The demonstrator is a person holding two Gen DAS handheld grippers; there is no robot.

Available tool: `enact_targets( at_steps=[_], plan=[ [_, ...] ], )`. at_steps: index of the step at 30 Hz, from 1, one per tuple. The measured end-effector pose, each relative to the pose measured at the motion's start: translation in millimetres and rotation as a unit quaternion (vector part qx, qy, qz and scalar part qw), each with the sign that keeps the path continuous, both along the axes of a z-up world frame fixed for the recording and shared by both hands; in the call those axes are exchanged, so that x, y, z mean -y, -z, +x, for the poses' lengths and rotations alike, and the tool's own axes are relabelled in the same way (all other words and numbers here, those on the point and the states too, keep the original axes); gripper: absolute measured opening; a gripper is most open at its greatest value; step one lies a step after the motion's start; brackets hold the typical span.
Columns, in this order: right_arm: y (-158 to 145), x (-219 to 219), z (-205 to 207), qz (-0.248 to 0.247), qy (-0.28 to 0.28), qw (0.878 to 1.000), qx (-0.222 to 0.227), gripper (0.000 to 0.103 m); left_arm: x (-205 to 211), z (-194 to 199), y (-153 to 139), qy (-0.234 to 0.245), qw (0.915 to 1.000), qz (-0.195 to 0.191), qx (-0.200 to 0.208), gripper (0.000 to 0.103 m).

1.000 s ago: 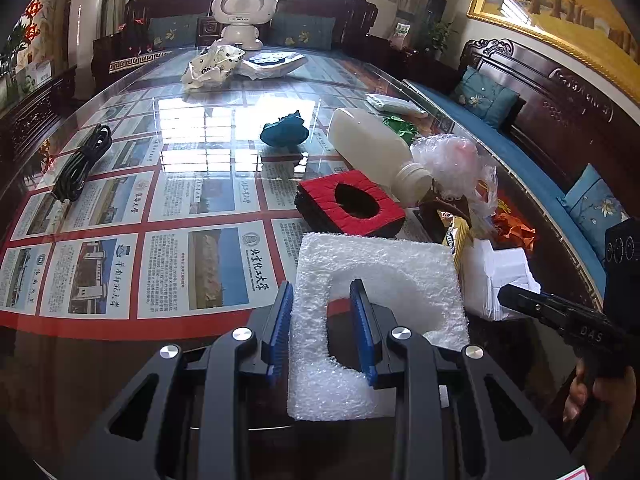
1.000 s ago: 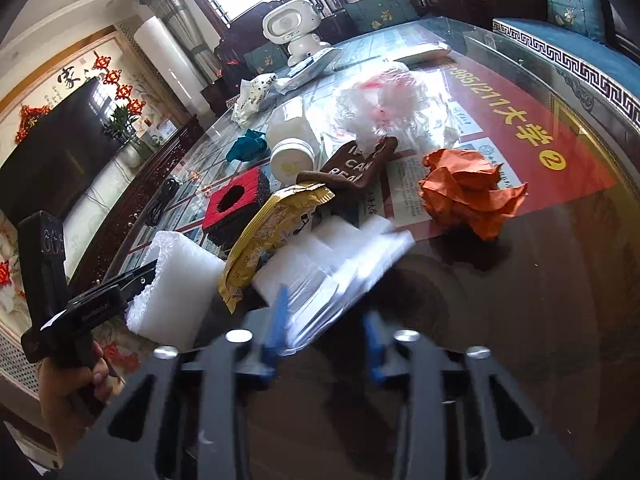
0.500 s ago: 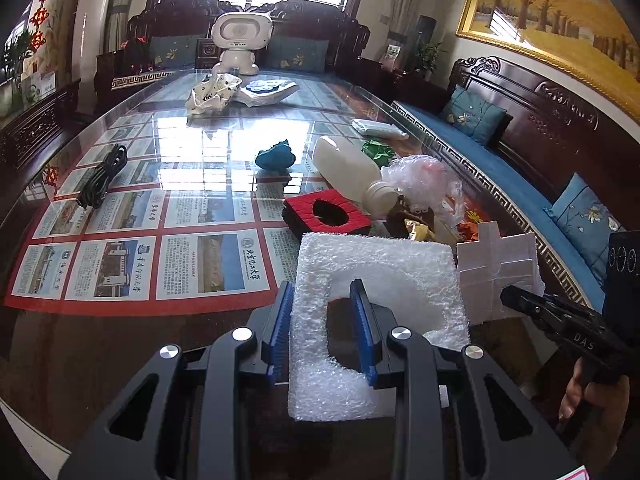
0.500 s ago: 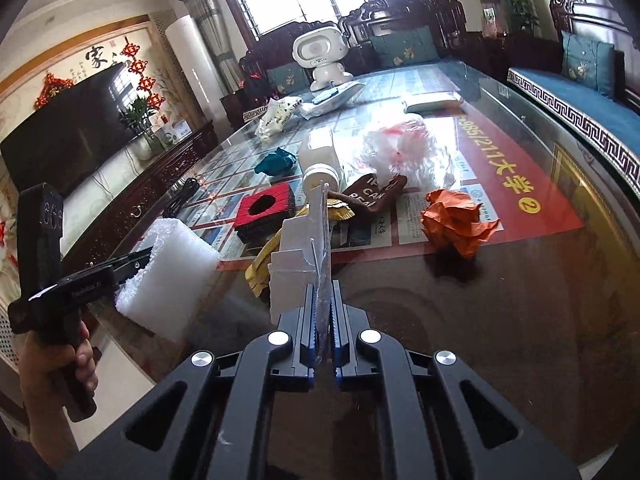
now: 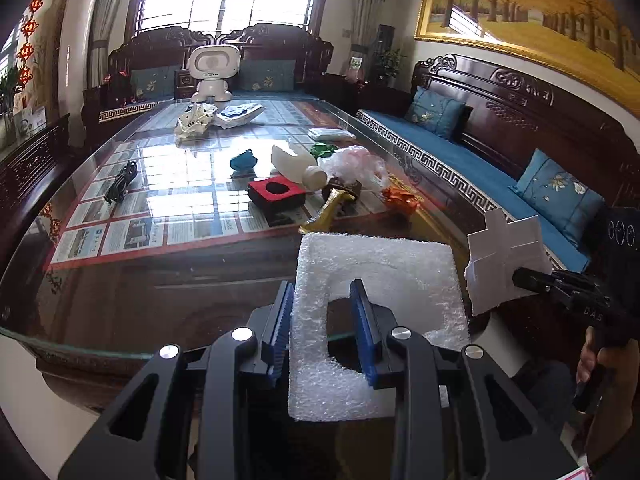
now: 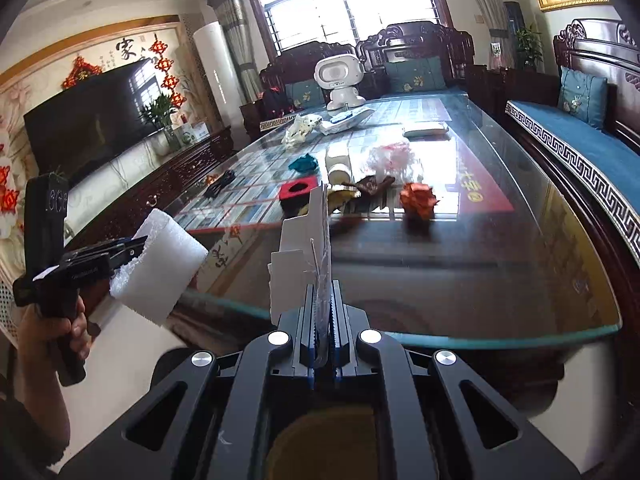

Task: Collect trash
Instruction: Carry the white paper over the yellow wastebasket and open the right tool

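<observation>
left gripper [image 5: 322,328]: its jaws were partly closed on one side bar of the white foam frame [image 5: 376,276], one pad outside, the other in the cut-out; the foam was off the worktop [image 5: 120,288].
right gripper [image 6: 322,320]: within the last second its jaws went from apart around the stack to fully shut on the white plastic sheets [image 6: 308,252], which stood edge-up between the pads.
change: both pieces were lifted and drawn back past the near glass edge; the table looked farther off in both views than a second before.
remaining trash: red foam block [image 5: 276,192], white bottle [image 5: 298,164], crumpled clear bag [image 5: 356,162], orange paper ball [image 6: 418,200], gold wrapper [image 5: 328,214] and teal scrap [image 5: 243,160] lay on the glass.
meaning: two items seemed secured; likely next came a bin, unseen here.
</observation>
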State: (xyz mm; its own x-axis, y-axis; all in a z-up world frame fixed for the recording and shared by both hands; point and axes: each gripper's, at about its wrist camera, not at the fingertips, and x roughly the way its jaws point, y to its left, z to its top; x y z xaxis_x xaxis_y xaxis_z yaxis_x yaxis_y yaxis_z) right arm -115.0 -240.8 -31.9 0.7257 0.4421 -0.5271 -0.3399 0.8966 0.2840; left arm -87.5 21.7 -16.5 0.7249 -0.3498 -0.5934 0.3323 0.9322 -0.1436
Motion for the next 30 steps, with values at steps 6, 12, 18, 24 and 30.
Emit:
enact_targets(
  at_steps=[6,12,18,24,30],
  plan=[
    [36.3,-2.8,-54.2,-0.034,0.007,0.999,-0.03,0.007,23.1,-54.5,41.0,0.036,0.9988,-0.006,-0.031,0.031],
    [71.8,-7.2,-72.9,-0.051,0.014,0.997,-0.063,0.011,46.7,-72.9,81.3,0.063,0.9952,-0.003,-0.075,0.031],
    [91.5,-9.6,-82.1,-0.072,0.022,0.995,-0.069,0.045,67.4,-82.5,104.5,0.084,0.9915,0.023,-0.097,0.031],
    [90.2,5.5,-88.0,-0.06,0.039,0.996,-0.055,0.045,88.9,-84.7,118.9,0.105,0.9878,0.037,-0.108,0.031],
    [80.7,22.3,-91.8,-0.058,0.054,0.996,-0.04,0.046,114.9,-88.8,122.9,0.134,0.9839,0.049,-0.108,0.031]
  ],
)
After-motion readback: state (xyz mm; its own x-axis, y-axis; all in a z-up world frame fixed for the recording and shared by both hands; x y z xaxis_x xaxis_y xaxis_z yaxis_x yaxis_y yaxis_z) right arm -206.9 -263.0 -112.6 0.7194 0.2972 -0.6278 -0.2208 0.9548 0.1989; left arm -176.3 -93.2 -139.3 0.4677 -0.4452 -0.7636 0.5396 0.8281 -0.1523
